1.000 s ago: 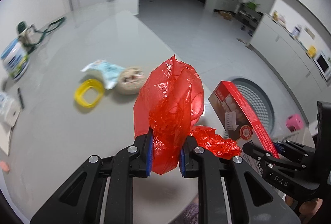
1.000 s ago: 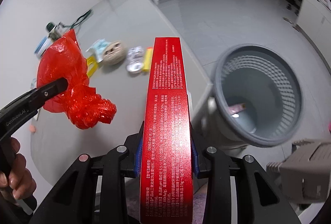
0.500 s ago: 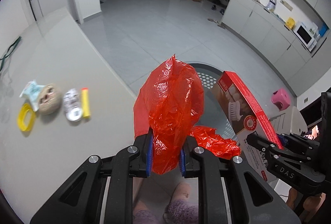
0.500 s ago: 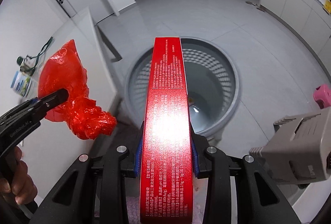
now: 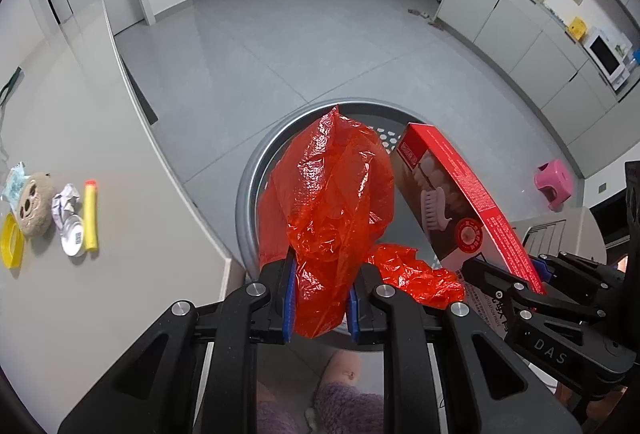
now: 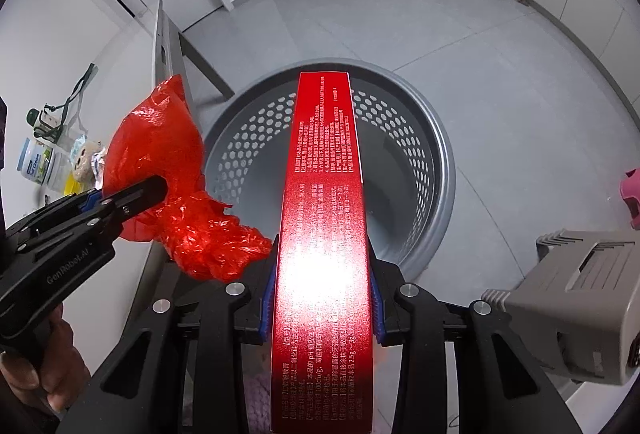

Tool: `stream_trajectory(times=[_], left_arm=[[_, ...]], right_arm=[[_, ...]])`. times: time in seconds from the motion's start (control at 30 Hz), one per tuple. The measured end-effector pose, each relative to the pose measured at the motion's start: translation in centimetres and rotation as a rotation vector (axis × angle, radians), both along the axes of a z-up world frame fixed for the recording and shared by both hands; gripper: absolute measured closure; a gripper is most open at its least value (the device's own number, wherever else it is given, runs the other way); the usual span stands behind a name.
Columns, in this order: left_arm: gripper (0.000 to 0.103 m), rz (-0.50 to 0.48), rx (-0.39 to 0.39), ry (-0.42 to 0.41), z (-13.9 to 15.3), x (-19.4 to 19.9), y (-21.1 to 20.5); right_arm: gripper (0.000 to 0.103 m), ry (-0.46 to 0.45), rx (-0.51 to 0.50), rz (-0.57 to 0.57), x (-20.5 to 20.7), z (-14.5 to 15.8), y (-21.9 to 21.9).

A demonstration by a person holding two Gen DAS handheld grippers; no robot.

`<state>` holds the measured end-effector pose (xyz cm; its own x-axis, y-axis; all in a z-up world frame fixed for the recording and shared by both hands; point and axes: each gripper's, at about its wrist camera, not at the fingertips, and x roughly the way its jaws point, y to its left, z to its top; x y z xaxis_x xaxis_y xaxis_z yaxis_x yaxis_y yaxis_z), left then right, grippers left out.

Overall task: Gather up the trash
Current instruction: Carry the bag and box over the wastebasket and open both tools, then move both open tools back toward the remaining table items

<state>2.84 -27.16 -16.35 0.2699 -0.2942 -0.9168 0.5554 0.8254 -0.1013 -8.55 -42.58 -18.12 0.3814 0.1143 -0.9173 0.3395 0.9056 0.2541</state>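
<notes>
While I hold both tools above the grey perforated bin point(image 6: 420, 137), my left hand-held gripper point(image 5: 320, 298) is clamped on a crumpled red plastic bag point(image 5: 332, 201) and my right hand-held gripper point(image 6: 320, 310) grips a long red box point(image 6: 324, 218) (other litter lies on the counter point(image 5: 120, 274) at left).

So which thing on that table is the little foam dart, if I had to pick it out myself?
Start at the grey table left of the round perforated bin. Near its edge lies a short row of small items: a yellow ring, a plush sloth face, crumpled foil. The foam dart is rightmost, the only straight yellow stick, with an orange tip.
</notes>
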Motion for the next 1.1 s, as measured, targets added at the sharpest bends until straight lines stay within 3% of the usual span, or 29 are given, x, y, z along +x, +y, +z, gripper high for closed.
stream_trajectory(times=[0.3,0.63,1.1], left_arm=[[0.078,0.024,0.032,0.013,-0.9,0.5,-1.2],[0.047,0.058,0.032,-0.002,-0.4,0.4,-1.6],[0.045,0.079,0.023,-0.027,0.6,-0.5,-0.2]], right_arm=[[0.068,0.047,0.020,0.031,1.3,-1.4,-0.8],[0.061,0.027,0.010,0.044,1.5,-1.0,-1.1],[0.061,0.012,0.011,0.035,0.7,-0.6,-0.9]])
